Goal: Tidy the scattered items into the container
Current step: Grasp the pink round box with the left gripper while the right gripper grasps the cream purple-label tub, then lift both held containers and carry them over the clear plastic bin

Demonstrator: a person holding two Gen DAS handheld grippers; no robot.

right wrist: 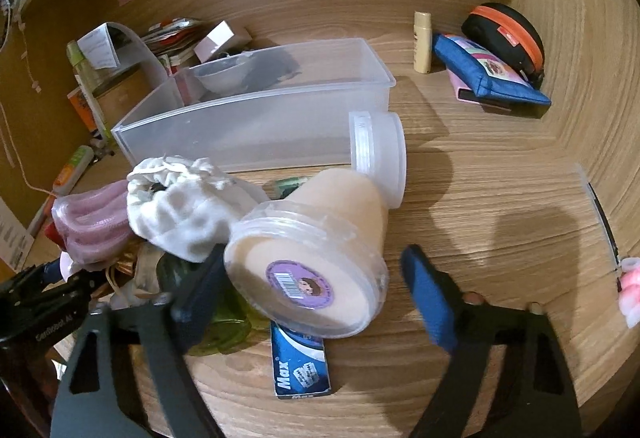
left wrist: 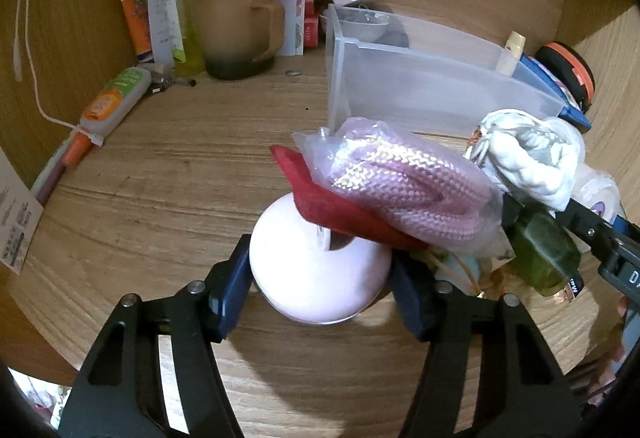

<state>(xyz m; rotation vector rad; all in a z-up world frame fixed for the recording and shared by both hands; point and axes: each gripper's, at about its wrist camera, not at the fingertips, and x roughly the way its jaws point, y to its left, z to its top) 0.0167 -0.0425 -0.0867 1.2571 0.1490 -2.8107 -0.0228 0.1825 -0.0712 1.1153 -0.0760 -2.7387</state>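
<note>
A pale pink round puck (left wrist: 320,274) lies on the wooden shelf, and my left gripper (left wrist: 320,292) is shut on it, a blue pad against each side. A red cloth (left wrist: 328,205) and a bagged pink rope (left wrist: 408,189) lie over its far edge. A clear jar of cream paste (right wrist: 312,258) lies on its side between the pads of my right gripper (right wrist: 314,294). The left pad is at the jar and a slim gap shows at the right pad, so this gripper is open. The clear plastic container (right wrist: 260,125) stands just behind the pile, with a small bowl inside.
The pile also holds a white cloth pouch (right wrist: 188,213), a green glass bottle (right wrist: 224,330), a blue blade box (right wrist: 300,366) and a clear lid (right wrist: 380,157). A mug (left wrist: 240,33) and bottles stand at the back left. A blue pouch (right wrist: 488,73) lies at the back right.
</note>
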